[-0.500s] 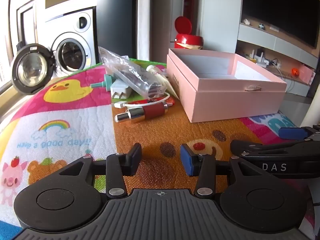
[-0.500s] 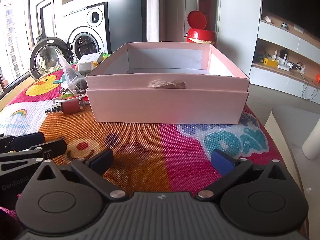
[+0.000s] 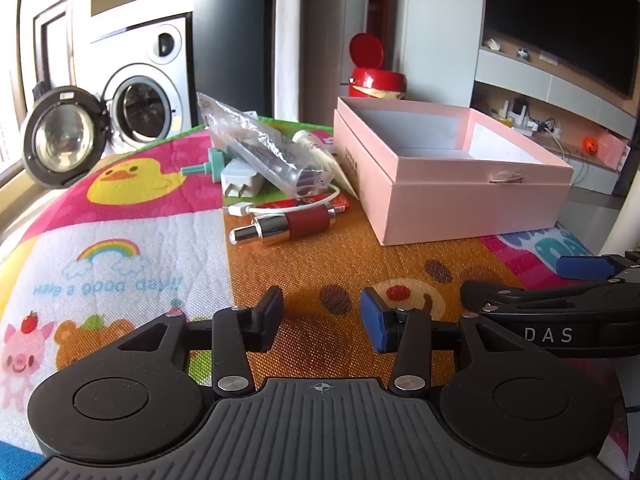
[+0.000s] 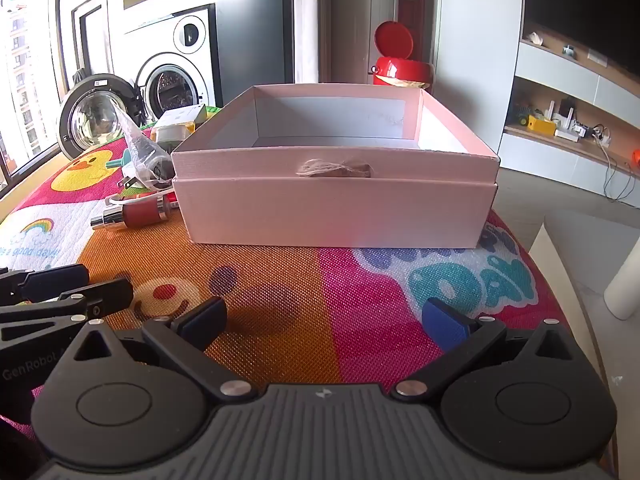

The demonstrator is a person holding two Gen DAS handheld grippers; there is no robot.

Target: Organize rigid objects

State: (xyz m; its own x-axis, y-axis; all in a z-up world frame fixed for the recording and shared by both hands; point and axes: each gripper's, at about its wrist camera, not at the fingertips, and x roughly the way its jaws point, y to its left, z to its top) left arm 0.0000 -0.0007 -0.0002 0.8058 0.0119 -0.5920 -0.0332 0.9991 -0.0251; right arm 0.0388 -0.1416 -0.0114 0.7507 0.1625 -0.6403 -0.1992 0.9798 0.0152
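An open pink box [image 3: 472, 208] stands on the colourful mat, and its inside looks bare. To its left lies a pile: a silver-and-maroon bottle [image 3: 288, 226], a white charger plug [image 3: 240, 178], a white cable [image 3: 248, 210], a clear plastic bag [image 3: 264, 148] with something dark inside, and a teal piece [image 3: 204, 166]. My left gripper [image 3: 322, 320] hovers open over the orange patch, short of the bottle, with nothing between its fingers. My right gripper [image 4: 324, 316] is wide open in front of the box [image 4: 336, 212], also with nothing in it. The bottle [image 4: 136, 214] lies to the box's left.
One of the left gripper's fingers [image 4: 56, 276] reaches in close beside the right gripper. A washing machine with an open door [image 3: 60, 136] stands behind the table at the left, and a red lidded bin [image 3: 372, 76] behind the box. The mat's edge [image 4: 560, 280] curves off at the right.
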